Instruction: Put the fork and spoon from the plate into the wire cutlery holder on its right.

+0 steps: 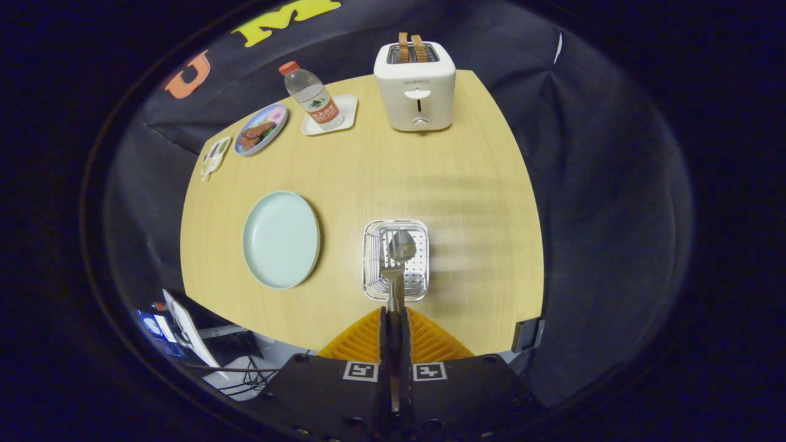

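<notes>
My gripper (393, 314) is shut on the handles of a metal fork (392, 269) and a metal spoon (403, 245), held together and pointing ahead of the fingers. Their heads hang over the open top of the wire cutlery holder (370, 261), which stands on the wooden table just beyond the fingers. Whether the utensils touch the holder I cannot tell. The pale green plate (281, 239) lies to the left of the holder with nothing on it.
A white toaster (416, 86) with two bread slices stands at the far side of the table. Far left are a water bottle (311, 98) on a white coaster, a small patterned plate (261, 129) and a small white item (215, 157). The table's near edge runs just before the holder.
</notes>
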